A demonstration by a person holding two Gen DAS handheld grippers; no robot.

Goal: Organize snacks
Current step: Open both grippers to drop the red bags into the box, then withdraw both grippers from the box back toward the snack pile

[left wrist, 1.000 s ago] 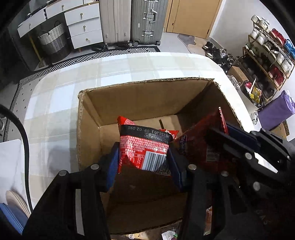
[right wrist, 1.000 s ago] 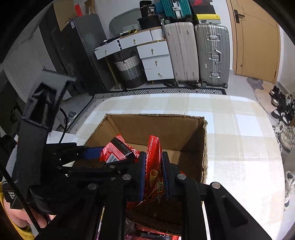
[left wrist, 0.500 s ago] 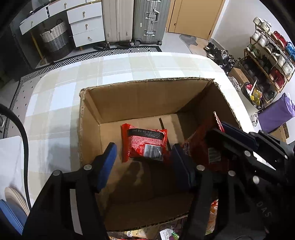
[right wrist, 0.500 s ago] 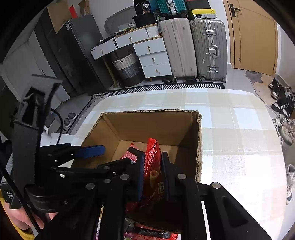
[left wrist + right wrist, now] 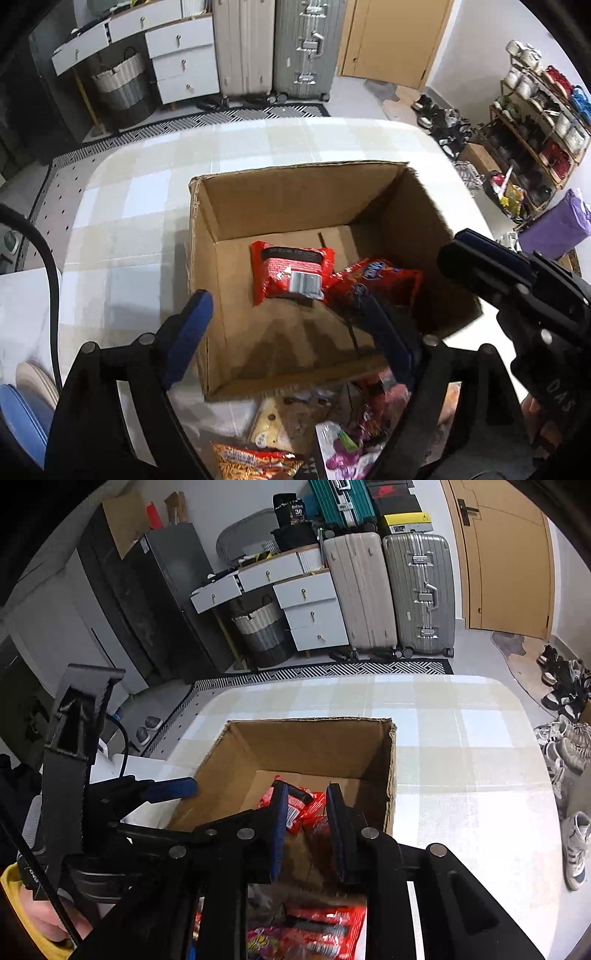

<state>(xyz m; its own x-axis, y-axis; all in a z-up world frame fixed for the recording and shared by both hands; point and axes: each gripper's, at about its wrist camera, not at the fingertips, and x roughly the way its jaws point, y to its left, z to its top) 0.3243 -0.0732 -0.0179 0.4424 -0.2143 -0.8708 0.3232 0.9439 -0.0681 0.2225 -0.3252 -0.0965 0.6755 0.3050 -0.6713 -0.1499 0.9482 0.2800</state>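
An open cardboard box (image 5: 207, 229) stands on the checked table. Two red snack packets lie on its floor: one with a barcode (image 5: 291, 273) and a second one (image 5: 380, 277) beside it on the right. My left gripper (image 5: 288, 325) hangs above the box's near side. Its jaws are opening wide, with nothing between them. My right gripper (image 5: 307, 821) hovers over the near right part of the box (image 5: 295, 746). Its blue pads stand a narrow gap apart and grip nothing. The red packets (image 5: 308, 805) show through that gap, down in the box.
Loose snack packets (image 5: 280, 450) are heaped on the table in front of the box, and also show in the right wrist view (image 5: 317, 926). A black cable (image 5: 51, 266) and stacked plates (image 5: 29, 380) sit at the left. Suitcases, drawers and a shoe rack stand beyond the table.
The left gripper let go of the barcode packet, which dropped to the box floor, and its jaws spread. The right gripper's packet slipped out into the box. Both grippers rose and drew back.
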